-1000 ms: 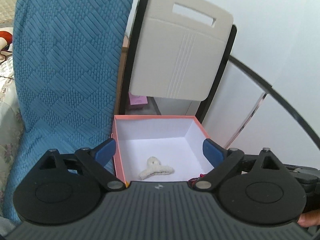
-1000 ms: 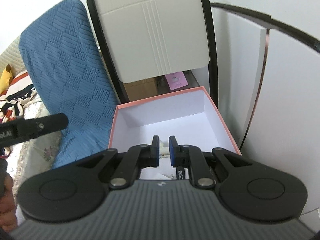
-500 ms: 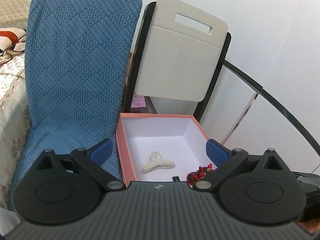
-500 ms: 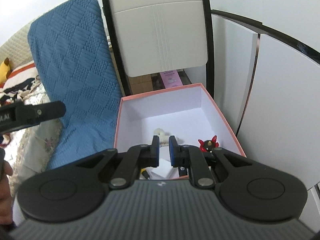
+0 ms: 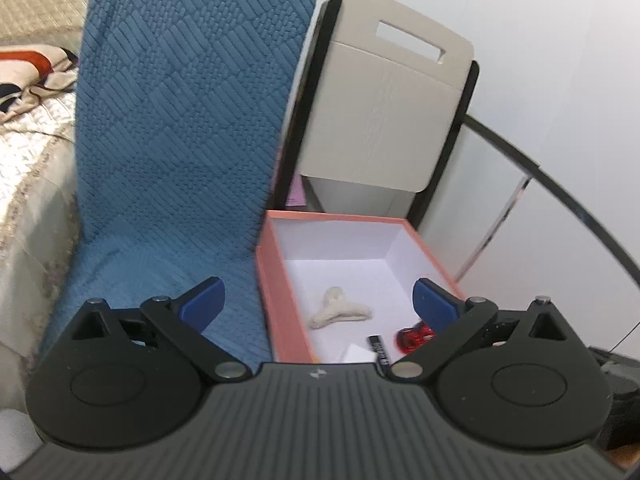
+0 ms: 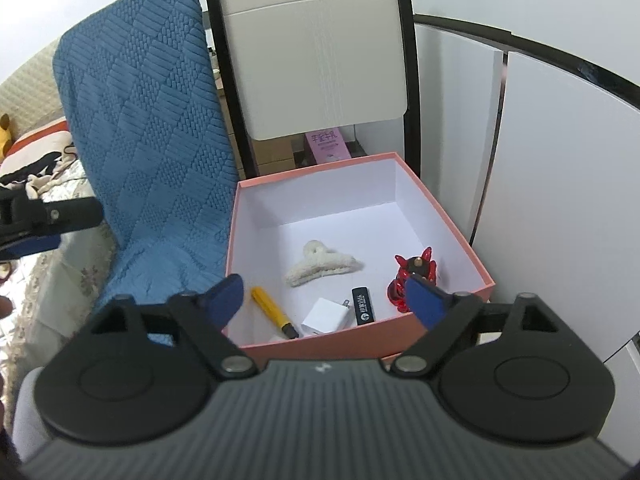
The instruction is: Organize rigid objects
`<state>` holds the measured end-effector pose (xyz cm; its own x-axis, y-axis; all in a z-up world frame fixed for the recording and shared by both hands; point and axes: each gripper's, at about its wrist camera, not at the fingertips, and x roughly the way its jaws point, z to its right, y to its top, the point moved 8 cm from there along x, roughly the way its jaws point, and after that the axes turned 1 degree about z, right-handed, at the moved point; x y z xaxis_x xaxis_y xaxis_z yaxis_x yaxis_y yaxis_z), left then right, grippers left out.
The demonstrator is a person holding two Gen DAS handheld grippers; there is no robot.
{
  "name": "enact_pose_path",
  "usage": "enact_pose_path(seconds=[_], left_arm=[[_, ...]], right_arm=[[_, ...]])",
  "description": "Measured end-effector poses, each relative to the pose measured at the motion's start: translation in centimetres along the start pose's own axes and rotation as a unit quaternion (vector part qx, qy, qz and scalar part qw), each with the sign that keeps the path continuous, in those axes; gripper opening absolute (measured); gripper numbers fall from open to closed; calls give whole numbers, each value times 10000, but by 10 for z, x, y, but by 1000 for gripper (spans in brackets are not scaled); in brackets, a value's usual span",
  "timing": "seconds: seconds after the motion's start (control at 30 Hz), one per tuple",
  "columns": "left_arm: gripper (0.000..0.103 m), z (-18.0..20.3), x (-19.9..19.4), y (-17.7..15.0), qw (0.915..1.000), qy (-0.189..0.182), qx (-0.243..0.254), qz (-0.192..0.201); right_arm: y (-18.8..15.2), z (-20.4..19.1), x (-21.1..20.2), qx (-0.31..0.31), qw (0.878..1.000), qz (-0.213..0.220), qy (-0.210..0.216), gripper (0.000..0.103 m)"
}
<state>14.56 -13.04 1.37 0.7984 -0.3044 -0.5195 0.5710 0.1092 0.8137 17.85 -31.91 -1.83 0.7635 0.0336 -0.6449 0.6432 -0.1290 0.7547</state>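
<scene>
A pink box [image 6: 472, 258] with a white inside stands below me. In it lie a cream hair claw [image 6: 320, 268], a red figurine [image 6: 412, 276], a black stick-shaped device [image 6: 363, 306], a white charger plug [image 6: 326, 316] and a yellow pen [image 6: 274, 312]. My right gripper [image 6: 324, 300] hovers over the box's near edge, its jaws opening with nothing gripped between them. My left gripper [image 5: 316, 304] stands open above the box's left wall [image 5: 280, 300], empty. In the left wrist view the hair claw [image 5: 340, 314], figurine [image 5: 414, 338] and black device [image 5: 380, 350] show.
A blue quilted cushion [image 6: 148, 140] leans left of the box. A beige chair back [image 6: 320, 60] with black frame stands behind it. White cabinet panels [image 6: 560, 160] rise at the right. A patterned bedspread [image 5: 28, 168] lies far left. The left gripper's arm [image 6: 48, 216] shows at the right wrist view's left edge.
My right gripper's jaws went from shut to wide apart. Both grippers drew back from the box, so more of its floor and contents show; the yellow pen and charger came into sight.
</scene>
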Motion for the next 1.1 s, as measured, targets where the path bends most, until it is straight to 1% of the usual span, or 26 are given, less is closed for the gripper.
enact_pose_path(seconds=[0.27, 0.37, 0.47, 0.6, 0.93, 1.1], left_arm=[[102, -17, 4, -23, 9999, -105, -25, -90], [102, -22, 4, -30, 10000, -61, -39, -13], [102, -25, 7, -37, 10000, -10, 15, -40], [102, -29, 10, -42, 9999, 67, 73, -54], [102, -28, 16, -46, 9998, -9, 155, -105], [102, -29, 18, -47, 9998, -13, 184, -126]], right_arm=[[-18, -8, 4, 99, 9999, 49, -35, 90], [-25, -10, 7, 89, 9999, 17, -80, 90], [-36, -13, 10, 80, 9999, -77, -90, 90], [-46, -14, 14, 64, 9998, -186, -98, 90], [-55, -12, 21, 290, 9991, -316, -72, 90], [-59, -15, 21, 262, 9991, -319, -98, 90]])
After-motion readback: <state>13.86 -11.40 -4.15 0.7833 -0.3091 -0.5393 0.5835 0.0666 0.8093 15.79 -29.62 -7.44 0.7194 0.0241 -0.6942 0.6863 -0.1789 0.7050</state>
